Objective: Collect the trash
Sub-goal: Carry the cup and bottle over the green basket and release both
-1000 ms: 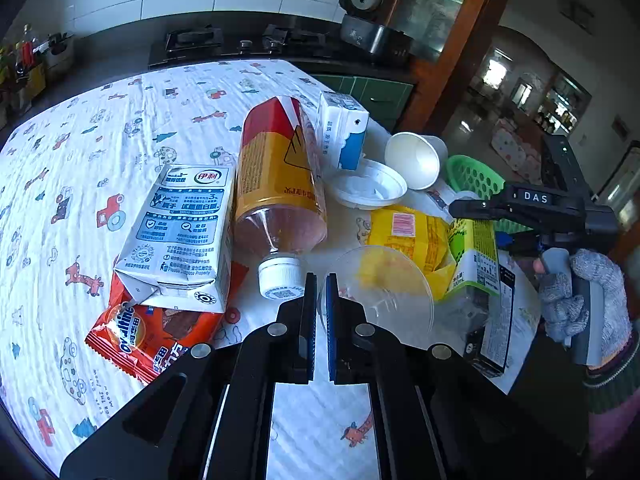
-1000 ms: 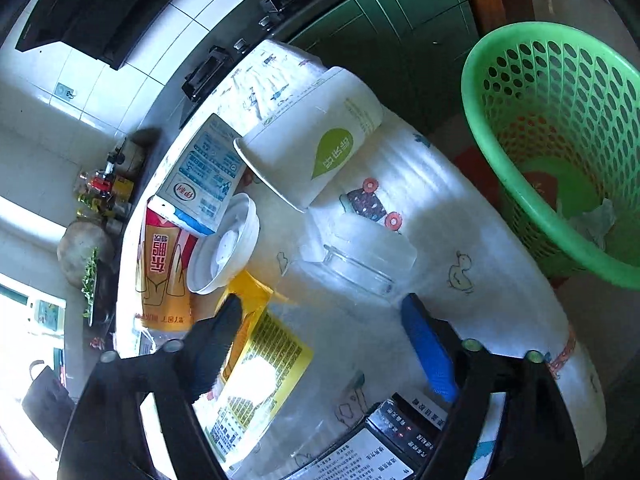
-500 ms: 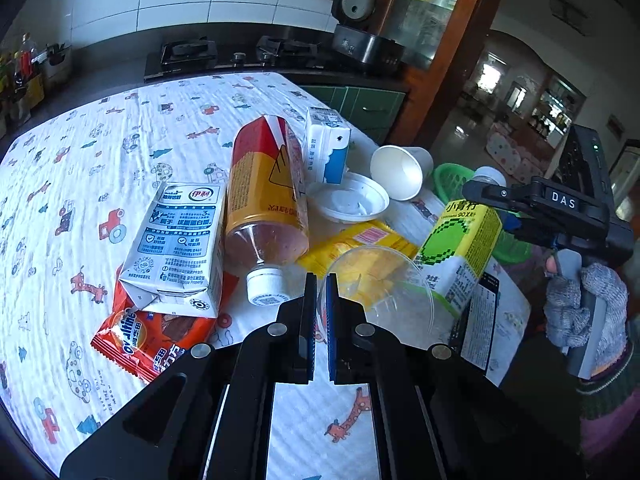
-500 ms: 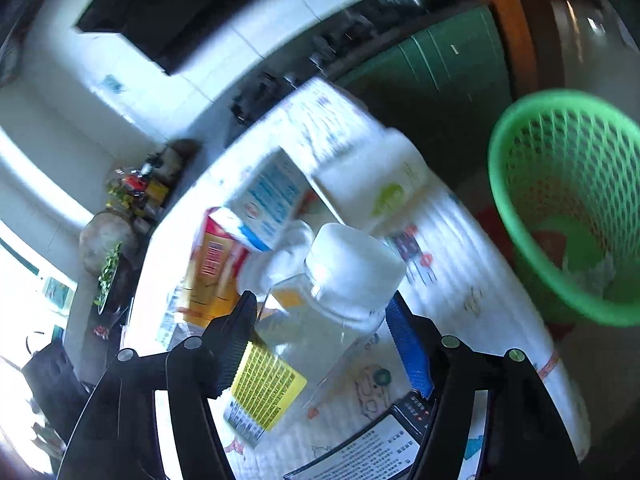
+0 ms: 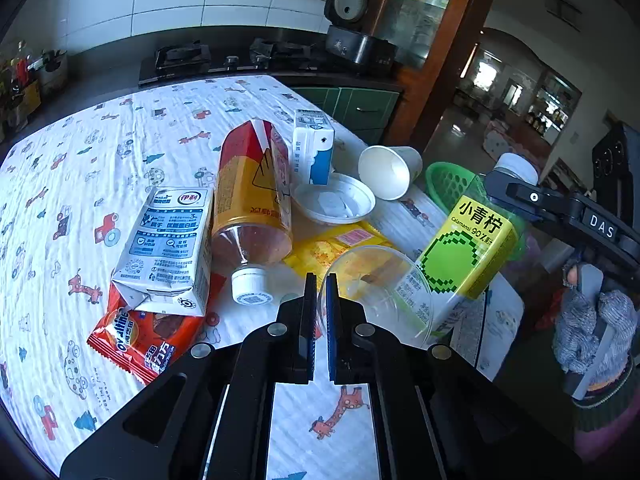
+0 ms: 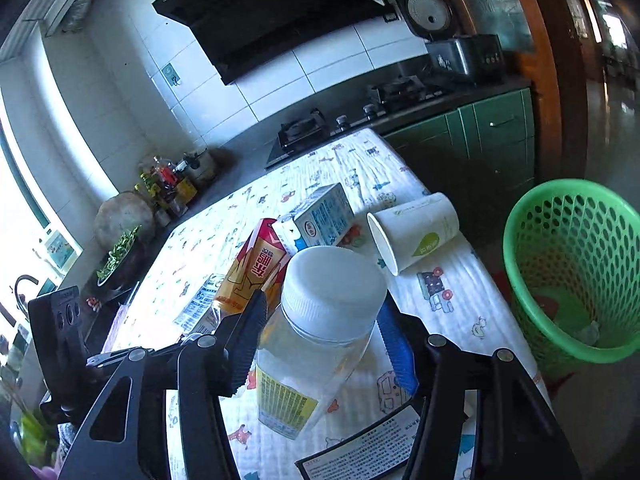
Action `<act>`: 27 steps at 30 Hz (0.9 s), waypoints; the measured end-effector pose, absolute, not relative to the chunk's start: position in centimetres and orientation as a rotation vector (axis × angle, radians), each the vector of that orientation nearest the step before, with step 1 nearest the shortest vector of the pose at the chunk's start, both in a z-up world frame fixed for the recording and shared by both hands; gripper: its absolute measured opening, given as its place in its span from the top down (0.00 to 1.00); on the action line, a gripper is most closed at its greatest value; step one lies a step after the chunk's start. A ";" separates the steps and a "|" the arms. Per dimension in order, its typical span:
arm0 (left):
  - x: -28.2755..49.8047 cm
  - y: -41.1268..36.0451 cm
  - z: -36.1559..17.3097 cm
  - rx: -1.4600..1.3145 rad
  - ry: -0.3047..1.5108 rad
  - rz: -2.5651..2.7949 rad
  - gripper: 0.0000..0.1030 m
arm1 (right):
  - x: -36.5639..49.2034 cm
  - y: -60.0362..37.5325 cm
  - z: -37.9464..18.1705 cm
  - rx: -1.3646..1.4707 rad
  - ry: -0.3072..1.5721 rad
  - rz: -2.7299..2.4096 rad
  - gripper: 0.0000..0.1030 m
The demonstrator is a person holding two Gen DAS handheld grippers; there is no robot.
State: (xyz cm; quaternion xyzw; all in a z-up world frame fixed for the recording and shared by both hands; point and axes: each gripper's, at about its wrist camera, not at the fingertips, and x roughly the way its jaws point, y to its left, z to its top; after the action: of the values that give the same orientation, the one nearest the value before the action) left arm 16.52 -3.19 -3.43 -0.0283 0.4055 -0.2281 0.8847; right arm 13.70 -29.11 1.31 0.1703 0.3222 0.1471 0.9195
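R gripper [image 6: 320, 344] is clamped on the clear lime-juice bottle [image 6: 316, 344], one pad each side of the neck just under the white cap [image 6: 334, 286]; its jaws have just been closing, w/ the bottle between them. In the left wrist view the bottle [image 5: 468, 256] hangs tilted, off the surface [image 5: 120, 152], cap pointing toward the green basket [image 6: 576, 264], which sits beyond the surface's edge. L gripper [image 5: 319, 312] is pinched on the rim of a clear plastic cup [image 5: 376, 292], which looks held just above the cloth. Step in hand, as I read it: carry the bottle over to the basket & drop it. To do it well: keep the squeeze firm, since smooth plastic held near the neck could swing or slip; bring it right over the basket mouth, not the rim, before letting go; release low enough that it doesn't bounce out. Watch the paper cup [image 6: 412, 232] lying on its side near the edge, between bottle & basket, as a careless sweep could knock it to the floor. Lots left after: milk carton [image 5: 168, 248], orange tea bottle [image 5: 252, 196], snack wrapper [image 5: 136, 340], white lid [image 5: 334, 204].
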 end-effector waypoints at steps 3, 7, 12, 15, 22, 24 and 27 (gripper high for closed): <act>16.4 -3.2 -3.2 -0.062 0.839 -0.479 0.97 | 13.0 -28.7 2.4 0.306 0.625 0.292 0.48; 16.3 -3.3 -2.7 -0.066 0.831 -0.485 0.97 | 12.4 -28.8 3.5 0.273 0.605 0.291 0.48; 16.5 -3.5 -1.8 -0.067 0.812 -0.492 0.97 | 12.7 -29.6 4.0 0.288 0.611 0.285 0.48; 16.6 -3.8 -1.4 -0.065 0.803 -0.497 0.97 | 12.8 -29.8 4.2 0.279 0.599 0.272 0.48; 17.2 -4.4 -0.6 -0.068 0.796 -0.518 0.97 | 13.1 -31.1 5.1 0.283 0.570 0.237 0.48; 17.4 -5.0 -0.2 -0.069 0.792 -0.534 0.97 | 13.2 -31.9 5.6 0.265 0.559 0.203 0.48; 17.9 -6.2 0.3 -0.068 0.790 -0.564 0.97 | 13.3 -34.0 6.4 0.250 0.539 0.152 0.48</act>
State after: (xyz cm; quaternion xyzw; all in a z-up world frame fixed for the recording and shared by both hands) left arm 17.87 -6.16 0.32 -0.0328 0.3797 -0.2708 0.8840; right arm 13.26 -33.95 6.44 0.1229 0.2655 0.0746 0.9533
